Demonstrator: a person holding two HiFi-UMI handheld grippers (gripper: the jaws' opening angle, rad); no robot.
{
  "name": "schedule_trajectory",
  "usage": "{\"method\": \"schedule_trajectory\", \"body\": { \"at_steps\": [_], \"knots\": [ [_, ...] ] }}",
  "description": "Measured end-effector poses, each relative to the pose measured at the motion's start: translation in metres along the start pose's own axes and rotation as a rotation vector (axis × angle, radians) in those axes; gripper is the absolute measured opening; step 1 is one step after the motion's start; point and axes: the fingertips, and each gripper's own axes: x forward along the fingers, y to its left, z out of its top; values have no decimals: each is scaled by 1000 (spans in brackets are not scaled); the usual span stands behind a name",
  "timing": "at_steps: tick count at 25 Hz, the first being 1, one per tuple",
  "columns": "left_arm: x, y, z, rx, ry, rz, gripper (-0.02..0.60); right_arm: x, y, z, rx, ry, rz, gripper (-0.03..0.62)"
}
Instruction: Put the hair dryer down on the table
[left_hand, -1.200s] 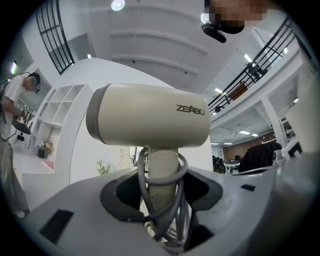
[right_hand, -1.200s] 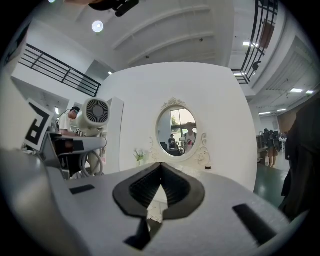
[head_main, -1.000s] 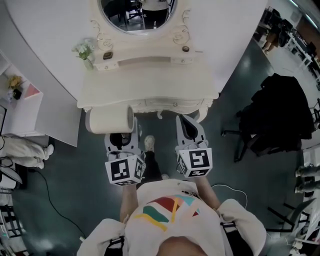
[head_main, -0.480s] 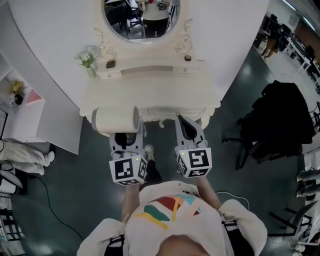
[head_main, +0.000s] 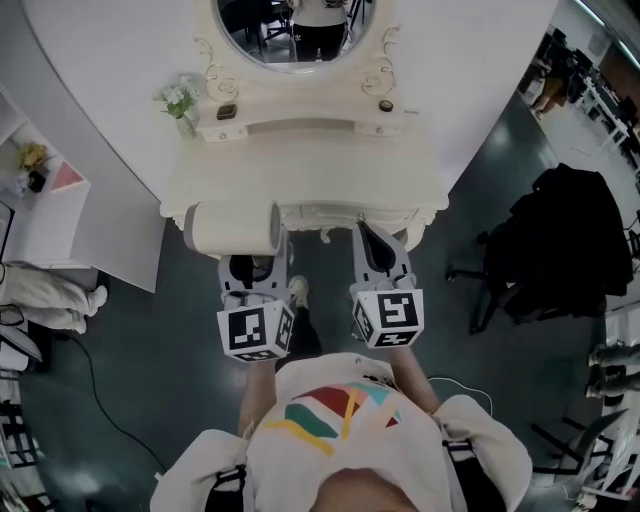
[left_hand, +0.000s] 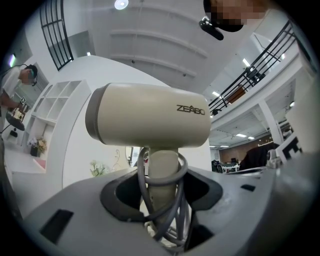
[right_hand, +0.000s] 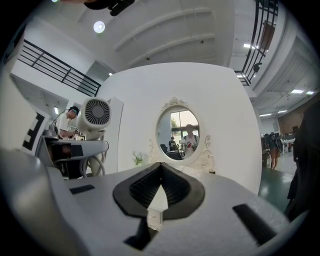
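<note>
A cream hair dryer (head_main: 235, 228) hangs at the front left corner of the white dressing table (head_main: 300, 170), its barrel lying crosswise. My left gripper (head_main: 252, 272) is shut on the dryer's handle. In the left gripper view the hair dryer (left_hand: 150, 116) stands upright between the jaws, with its grey cord (left_hand: 172, 210) looped round the handle. My left gripper (left_hand: 162, 197) holds it low on the handle. My right gripper (head_main: 378, 255) hovers beside it at the table's front edge, shut and empty. In the right gripper view the right gripper (right_hand: 160, 175) has its tips together, and the hair dryer (right_hand: 96, 114) shows at the left.
An oval mirror (head_main: 295, 25) rises at the table's back. On the rear ledge stand a small flower vase (head_main: 180, 105), a dark object (head_main: 227, 112) and a small jar (head_main: 385, 106). A black chair with a dark jacket (head_main: 565, 240) stands to the right, a white shelf (head_main: 40, 200) to the left.
Both grippers and the dryer have edged forward toward the table's front edge. The grip on the handle is unchanged.
</note>
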Motion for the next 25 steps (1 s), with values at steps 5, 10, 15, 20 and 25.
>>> {"method": "schedule_trajectory", "body": {
  "at_steps": [5, 10, 15, 20, 25],
  "knots": [
    [0, 8, -3, 4, 4, 14, 207, 8, 4, -6, 9, 11, 10, 0],
    [9, 19, -5, -2, 7, 20, 207, 19, 8, -8, 4, 21, 15, 0],
    [27, 32, -9, -5, 1, 20, 207, 36, 4, -11, -22, 29, 5, 0],
    [48, 54, -19, -31, 15, 50, 207, 62, -4, 0, -64, 1, -8, 0],
    [74, 76, -28, -32, 7, 67, 207, 96, -13, -11, -55, 17, -14, 0]
  ]
}}
